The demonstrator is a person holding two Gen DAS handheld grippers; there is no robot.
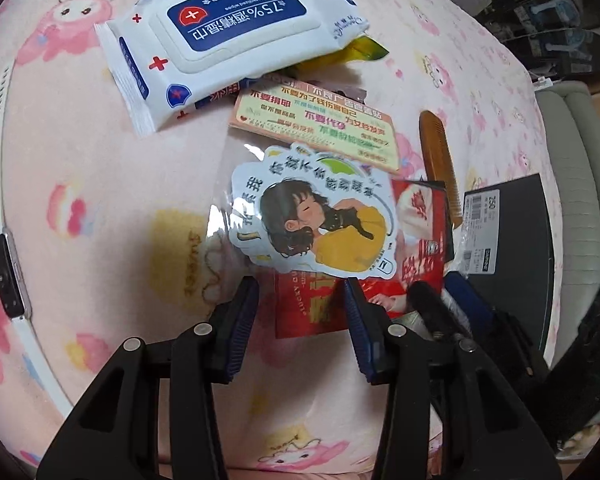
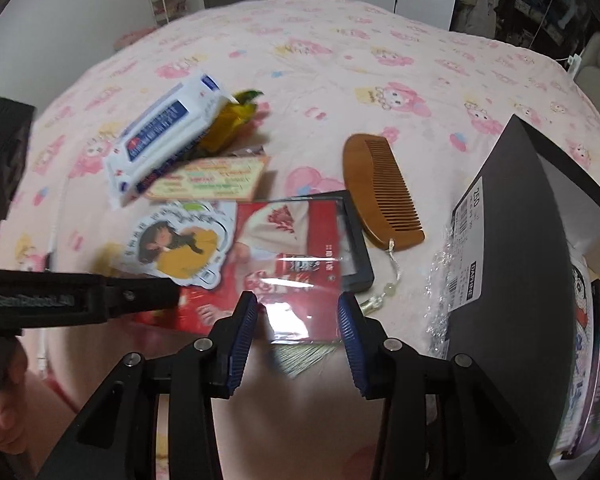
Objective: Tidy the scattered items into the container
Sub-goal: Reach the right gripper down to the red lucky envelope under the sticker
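A white wipes pack (image 1: pixel 228 36), a yellow-green sachet (image 1: pixel 364 50), a text sticker sheet (image 1: pixel 320 128), a girl sticker (image 1: pixel 316 216), a wooden comb (image 2: pixel 380 188) and a red picture packet (image 2: pixel 300 240) in a clear sleeve lie piled on the pink bed. The black box (image 2: pixel 520 220) stands to their right. My left gripper (image 1: pixel 300 284) is open just below the girl sticker, over the red packet. My right gripper (image 2: pixel 298 304) is shut on the near end of the red packet's clear sleeve, close beside the box.
A white-strapped watch (image 1: pixel 6 276) with a black face lies at the far left of the bed. Crumpled clear wrap (image 2: pixel 444 280) lies against the labelled side of the box. Beyond the bed's right edge stands a pale sofa (image 1: pixel 572 140).
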